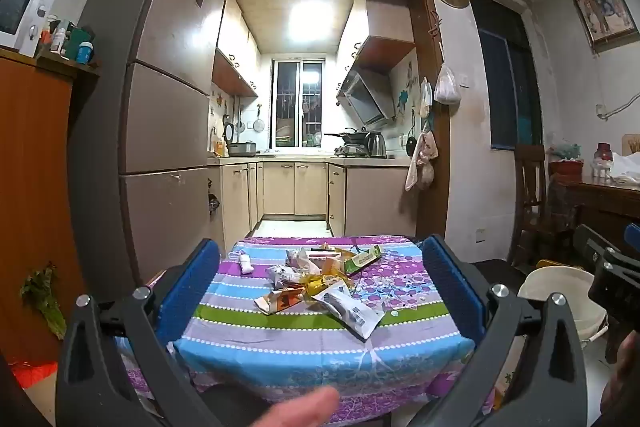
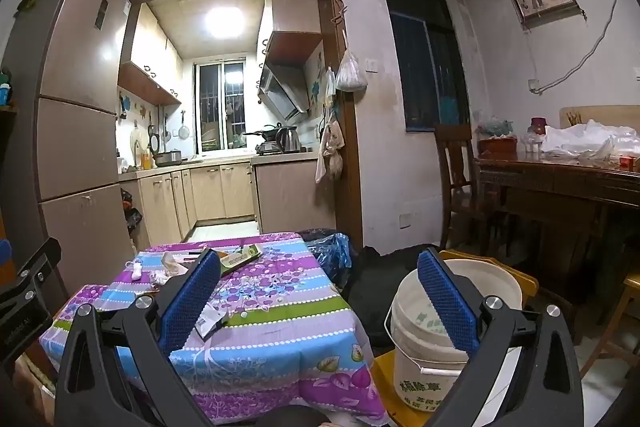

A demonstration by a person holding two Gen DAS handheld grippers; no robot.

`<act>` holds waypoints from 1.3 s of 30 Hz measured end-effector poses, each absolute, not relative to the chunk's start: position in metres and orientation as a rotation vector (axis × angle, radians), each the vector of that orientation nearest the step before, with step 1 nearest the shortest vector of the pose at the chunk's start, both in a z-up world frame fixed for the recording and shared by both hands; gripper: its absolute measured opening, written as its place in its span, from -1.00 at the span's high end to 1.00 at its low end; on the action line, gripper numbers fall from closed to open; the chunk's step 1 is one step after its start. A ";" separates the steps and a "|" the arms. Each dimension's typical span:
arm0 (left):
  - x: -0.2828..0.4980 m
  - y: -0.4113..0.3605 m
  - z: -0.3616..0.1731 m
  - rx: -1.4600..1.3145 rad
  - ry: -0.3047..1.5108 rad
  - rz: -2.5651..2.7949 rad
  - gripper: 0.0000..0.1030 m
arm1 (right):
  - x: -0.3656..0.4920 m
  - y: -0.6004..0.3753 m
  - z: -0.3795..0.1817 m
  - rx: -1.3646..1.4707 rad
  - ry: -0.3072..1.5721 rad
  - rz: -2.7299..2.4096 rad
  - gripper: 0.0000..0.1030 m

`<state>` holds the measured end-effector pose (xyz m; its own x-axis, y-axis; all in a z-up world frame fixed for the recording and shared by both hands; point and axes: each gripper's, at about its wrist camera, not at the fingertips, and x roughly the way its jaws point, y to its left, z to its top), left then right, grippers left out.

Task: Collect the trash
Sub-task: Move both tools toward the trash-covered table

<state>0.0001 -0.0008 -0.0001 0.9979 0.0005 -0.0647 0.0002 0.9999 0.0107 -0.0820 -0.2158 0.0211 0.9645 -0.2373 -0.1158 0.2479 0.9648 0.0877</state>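
A heap of trash lies on the table with the purple, blue and green striped cloth (image 1: 320,351): crumpled wrappers (image 1: 296,269), a white packet (image 1: 352,311), an orange wrapper (image 1: 280,301), a green carton (image 1: 362,259) and a small white wad (image 1: 245,264). My left gripper (image 1: 320,291) hovers open over the near table edge, trash ahead between its blue pads (image 1: 188,291), nothing held. My right gripper (image 2: 320,299) is open and empty, its left pad over the cloth (image 2: 256,311), its right pad (image 2: 448,303) in front of a white bucket (image 2: 424,347). The carton (image 2: 240,256) shows there too.
The bucket (image 1: 560,299) stands on a yellow stool (image 2: 390,383) right of the table. A blue plastic bag (image 2: 332,251) sits behind the table's far right corner. A fridge (image 1: 168,99) stands left, a dark wooden table (image 2: 568,183) and chair (image 2: 452,179) right.
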 end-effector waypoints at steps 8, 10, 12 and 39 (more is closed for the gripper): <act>0.012 0.000 0.000 -0.003 0.095 -0.016 -0.90 | -0.079 -0.215 0.022 0.096 0.108 -0.237 -0.90; 0.009 0.002 0.000 -0.005 0.112 -0.030 -0.90 | -0.079 -0.216 0.023 0.097 0.106 -0.237 -0.90; 0.007 0.000 -0.003 -0.001 0.111 -0.036 -0.90 | -0.080 -0.214 0.024 0.088 0.107 -0.240 -0.90; 0.076 0.037 -0.041 -0.013 0.347 0.046 -0.90 | -0.013 -0.204 -0.027 0.302 0.232 -0.044 -0.91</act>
